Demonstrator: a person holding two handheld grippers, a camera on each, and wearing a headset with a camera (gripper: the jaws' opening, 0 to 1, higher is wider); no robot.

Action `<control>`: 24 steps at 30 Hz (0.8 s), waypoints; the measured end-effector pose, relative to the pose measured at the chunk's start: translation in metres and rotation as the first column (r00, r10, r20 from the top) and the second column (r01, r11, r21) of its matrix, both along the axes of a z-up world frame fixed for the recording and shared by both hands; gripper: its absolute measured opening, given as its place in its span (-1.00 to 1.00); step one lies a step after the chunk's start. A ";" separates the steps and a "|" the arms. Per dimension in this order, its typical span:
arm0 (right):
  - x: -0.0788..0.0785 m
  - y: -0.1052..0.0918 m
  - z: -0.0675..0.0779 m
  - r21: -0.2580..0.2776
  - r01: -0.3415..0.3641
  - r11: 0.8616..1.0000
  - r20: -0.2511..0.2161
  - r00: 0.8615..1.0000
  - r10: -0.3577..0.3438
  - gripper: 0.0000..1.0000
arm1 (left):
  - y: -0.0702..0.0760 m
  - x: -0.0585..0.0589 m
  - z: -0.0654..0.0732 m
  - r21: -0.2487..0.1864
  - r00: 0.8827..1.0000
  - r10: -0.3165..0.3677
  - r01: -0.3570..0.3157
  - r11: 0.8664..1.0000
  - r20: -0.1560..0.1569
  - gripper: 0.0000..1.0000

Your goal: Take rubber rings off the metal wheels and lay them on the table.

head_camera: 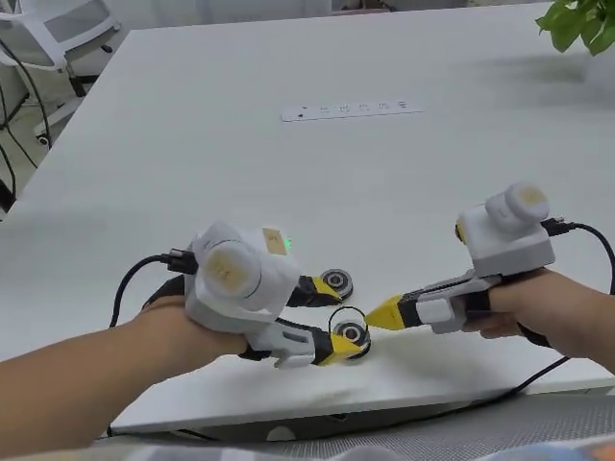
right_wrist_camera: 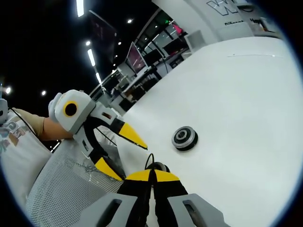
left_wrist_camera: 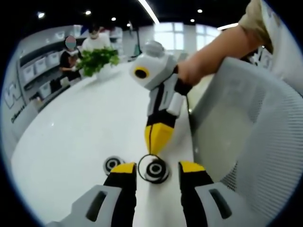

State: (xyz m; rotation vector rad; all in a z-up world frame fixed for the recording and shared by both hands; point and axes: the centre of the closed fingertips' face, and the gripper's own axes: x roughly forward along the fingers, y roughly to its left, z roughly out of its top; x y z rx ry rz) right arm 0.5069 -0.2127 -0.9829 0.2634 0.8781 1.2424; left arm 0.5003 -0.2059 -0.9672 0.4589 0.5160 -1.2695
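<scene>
Item: white table (head_camera: pixel 240 173), smooth matt top, with a flat oblong socket strip (head_camera: pixel 351 109) set into it well back from the work. Two small round metal wheels lie flat near the front edge, each with a dark centre and a bright ribbed rim. The nearer wheel (left_wrist_camera: pixel 156 170) lies between the jaws of the left gripper (head_camera: pixel 337 317). These are parted wide with one yellow wedge tip either side, and whether either tip touches the rim cannot be told. The farther wheel (left_wrist_camera: pixel 112 164) lies just beside the outer jaw, apart from the first wheel. Rubber ring (left_wrist_camera: pixel 139 166): a thin black loop, slack and rounded. It is partly lifted above the nearer wheel, drawn up to a point at the right gripper (head_camera: pixel 381 314). That gripper's two yellow tips are pressed together, pinching the ring between them. Gripper bodies are white moulded plastic with black cable trailing off the table edge. Green leafy plant (head_camera: pixel 578 21) at the far right corner. Grey mesh chair back (left_wrist_camera: pixel 255 137) beside the table in the left gripper view.
</scene>
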 end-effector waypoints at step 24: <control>0.004 0.017 0.023 0.029 -0.039 0.999 0.028 0.999 0.038 -1.00 | 0.051 -0.003 0.037 -0.082 0.994 0.103 -0.105 0.991 -0.034 0.10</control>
